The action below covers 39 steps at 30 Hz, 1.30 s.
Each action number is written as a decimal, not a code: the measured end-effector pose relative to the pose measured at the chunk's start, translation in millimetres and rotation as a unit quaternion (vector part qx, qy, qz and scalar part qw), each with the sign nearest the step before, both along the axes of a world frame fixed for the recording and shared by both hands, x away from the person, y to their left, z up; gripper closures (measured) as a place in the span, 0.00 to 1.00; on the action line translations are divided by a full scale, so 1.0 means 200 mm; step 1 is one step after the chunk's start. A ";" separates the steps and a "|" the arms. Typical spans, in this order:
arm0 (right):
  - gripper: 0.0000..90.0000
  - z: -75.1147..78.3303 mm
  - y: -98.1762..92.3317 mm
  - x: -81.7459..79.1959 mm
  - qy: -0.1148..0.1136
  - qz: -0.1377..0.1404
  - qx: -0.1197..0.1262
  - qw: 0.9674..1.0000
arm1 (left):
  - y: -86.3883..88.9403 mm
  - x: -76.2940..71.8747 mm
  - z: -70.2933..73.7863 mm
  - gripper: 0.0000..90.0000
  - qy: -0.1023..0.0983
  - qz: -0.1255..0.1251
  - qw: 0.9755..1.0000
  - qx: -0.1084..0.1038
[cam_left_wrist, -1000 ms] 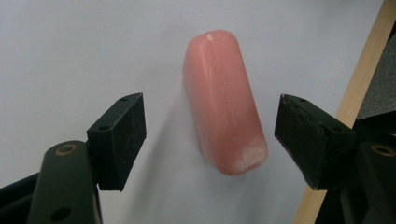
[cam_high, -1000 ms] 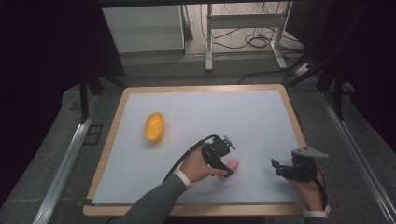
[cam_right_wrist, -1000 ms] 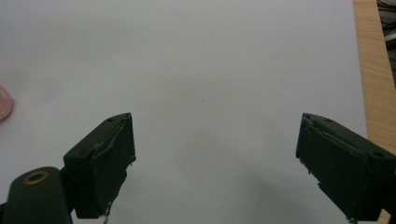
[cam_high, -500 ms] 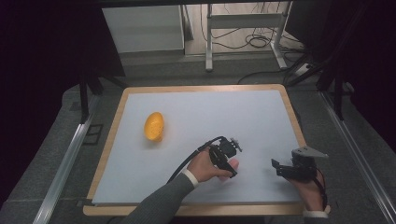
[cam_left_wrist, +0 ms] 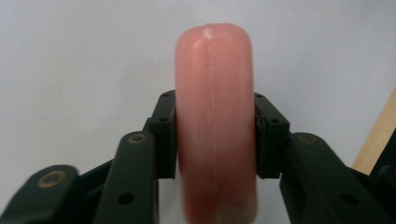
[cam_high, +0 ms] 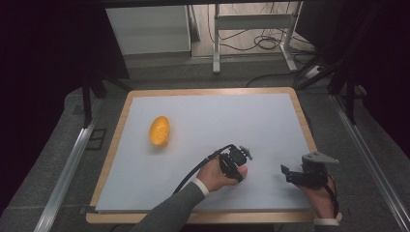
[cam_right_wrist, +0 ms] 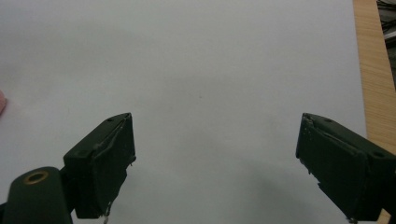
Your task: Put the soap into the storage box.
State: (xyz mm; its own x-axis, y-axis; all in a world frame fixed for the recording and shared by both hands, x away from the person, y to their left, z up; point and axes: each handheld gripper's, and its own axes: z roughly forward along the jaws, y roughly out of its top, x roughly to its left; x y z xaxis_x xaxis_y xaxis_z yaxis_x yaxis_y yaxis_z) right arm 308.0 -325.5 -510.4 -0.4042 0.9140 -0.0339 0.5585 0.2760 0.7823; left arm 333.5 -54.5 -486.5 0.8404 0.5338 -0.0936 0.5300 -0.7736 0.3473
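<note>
Your left claw is clamped on a pink sausage, one black jaw pressed flat against each long side. In the left gripper view the sausage stands lengthwise between the jaws, its rounded end pointing away from you, with the pale tabletop behind it and a strip of wooden edge at the far right.

From the high view, your left claw sits near the front middle of the tabletop, with only a small pink end of the sausage peeking out beside your hand. Over the last second this claw has drifted a short way toward you and to the right, carrying the sausage along. Judging from that, the grip is holding and the sausage is being transported rather than picked up or released. Whether it is lifted clear of the surface or skimming it cannot be told from these pictures.

Your right claw has its jaws wide apart with nothing between them, over bare tabletop. In the high view it rests near the front right corner, apart from the left claw, and it has not shifted in the last second. It looks to be waiting.

Farther out, a yellow-orange mango lies on the left half of the tabletop, well apart from both claws and unmoved.
</note>
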 end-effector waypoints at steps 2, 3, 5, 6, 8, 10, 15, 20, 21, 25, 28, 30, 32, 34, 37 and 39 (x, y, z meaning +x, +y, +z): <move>0.13 0.00 0.00 0.00 0.000 0.000 0.000 1.000 | 0.00 0.00 0.00 0.67 0.000 0.004 1.000 -0.004; 0.13 0.00 0.00 0.00 0.000 0.000 0.000 1.000 | 0.01 0.00 0.00 0.67 0.000 0.003 1.000 -0.004; 0.13 0.00 0.00 0.00 -0.001 0.000 -0.001 1.000 | 0.01 0.00 0.00 0.67 -0.001 0.003 1.000 -0.003; 0.13 0.00 0.00 0.00 -0.001 0.000 0.000 1.000 | 0.01 0.00 0.00 0.67 0.000 0.002 1.000 -0.003; 0.13 0.01 0.00 0.00 -0.002 -0.001 0.000 1.000 | 0.03 0.01 0.01 0.67 -0.001 0.002 1.000 0.000; 0.13 0.01 -0.01 0.00 -0.002 -0.002 0.000 1.000 | 0.05 0.02 0.02 0.67 -0.003 0.004 1.000 -0.006; 0.13 0.00 -0.01 0.00 -0.001 -0.003 -0.001 1.000 | 0.08 0.02 0.05 0.67 -0.003 0.001 1.000 -0.018; 0.13 0.00 -0.01 0.00 -0.002 -0.003 0.000 1.000 | 0.12 0.02 0.08 0.67 -0.004 0.001 1.000 -0.022; 0.13 0.00 -0.01 0.00 -0.002 -0.003 0.000 1.000 | 0.14 0.02 0.09 0.67 -0.004 0.002 1.000 -0.022; 0.13 0.00 -0.01 0.00 -0.001 -0.003 0.000 1.000 | 0.17 0.02 0.11 0.67 -0.006 0.004 1.000 -0.022; 0.13 0.01 -0.01 0.00 -0.002 -0.004 0.000 1.000 | 0.21 0.03 0.13 0.67 -0.013 0.012 0.999 -0.030; 0.13 0.01 -0.01 0.00 -0.002 -0.004 0.000 1.000 | 0.22 0.03 0.13 0.67 -0.013 0.014 0.999 -0.031; 0.13 0.01 -0.01 0.00 -0.001 -0.005 0.000 1.000 | 0.25 0.03 0.14 0.67 -0.013 0.016 0.999 -0.033; 0.13 0.01 -0.01 0.00 -0.001 -0.005 0.000 1.000 | 0.27 0.03 0.14 0.67 -0.013 0.020 0.999 -0.034; 0.13 0.01 -0.01 0.00 -0.002 -0.008 0.000 1.000 | 0.32 0.03 0.15 0.67 -0.015 0.026 0.999 -0.038; 0.13 0.01 -0.01 0.00 -0.002 -0.008 0.000 1.000 | 0.33 0.03 0.16 0.67 -0.015 0.028 0.999 -0.038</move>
